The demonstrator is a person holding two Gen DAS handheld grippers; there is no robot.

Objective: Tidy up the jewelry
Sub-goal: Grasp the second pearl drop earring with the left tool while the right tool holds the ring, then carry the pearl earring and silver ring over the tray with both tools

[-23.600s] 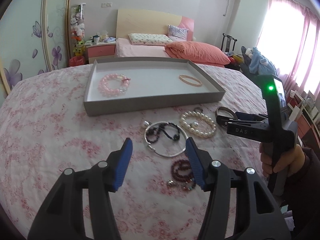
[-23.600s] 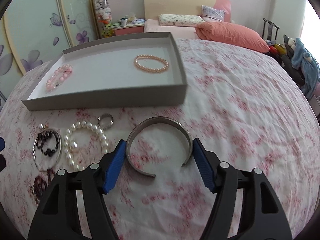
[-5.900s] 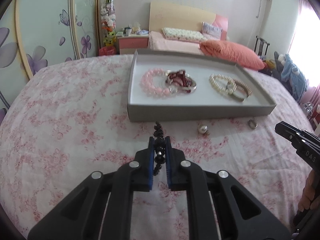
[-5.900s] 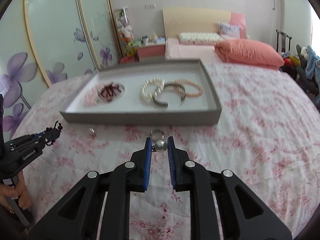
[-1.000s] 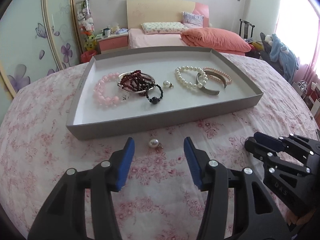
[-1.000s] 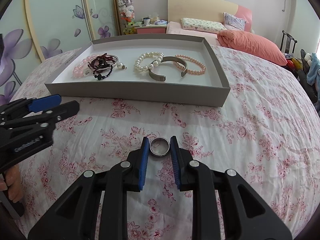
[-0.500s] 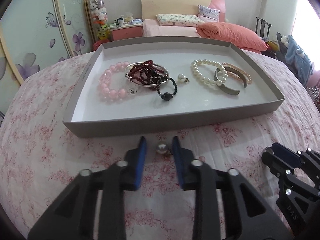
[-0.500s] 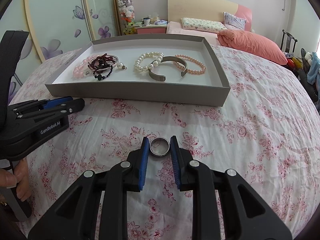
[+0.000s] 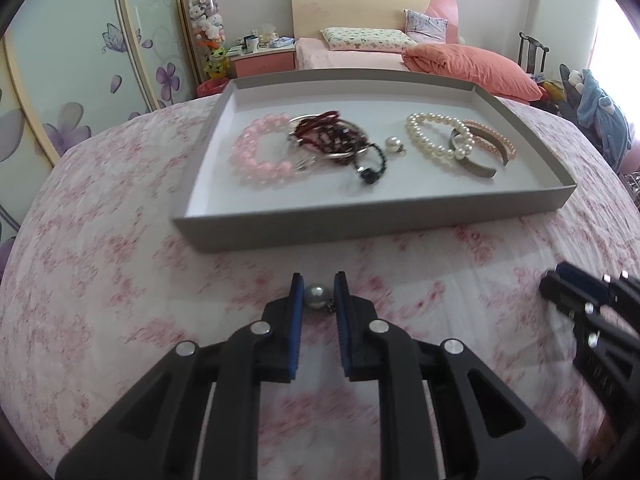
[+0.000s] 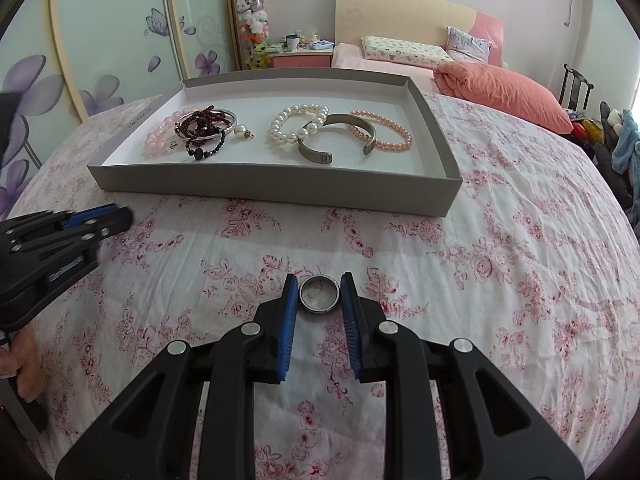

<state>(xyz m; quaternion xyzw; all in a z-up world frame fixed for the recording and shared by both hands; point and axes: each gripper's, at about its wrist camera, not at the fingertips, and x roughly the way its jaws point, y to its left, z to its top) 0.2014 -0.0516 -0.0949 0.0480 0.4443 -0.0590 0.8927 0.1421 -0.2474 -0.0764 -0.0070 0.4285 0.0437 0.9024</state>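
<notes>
Two small pieces are left on the flowered pink bedspread (image 10: pixel 500 272), both just short of the shallow grey cardboard tray (image 10: pixel 260 184). On the left, the left gripper (image 9: pixel 319 294) is closing its blue pads on a silvery pearl bead (image 9: pixel 317 295); contact looks made, though motion blur leaves that uncertain. On the right, the right gripper (image 10: pixel 319 298) pinches a plain metal ring (image 10: pixel 319 299) lying on the cloth. Inside the tray already lie pink, dark red, black, white pearl, metal cuff and peach bracelets and one pearl, so sorting seems nearly finished
</notes>
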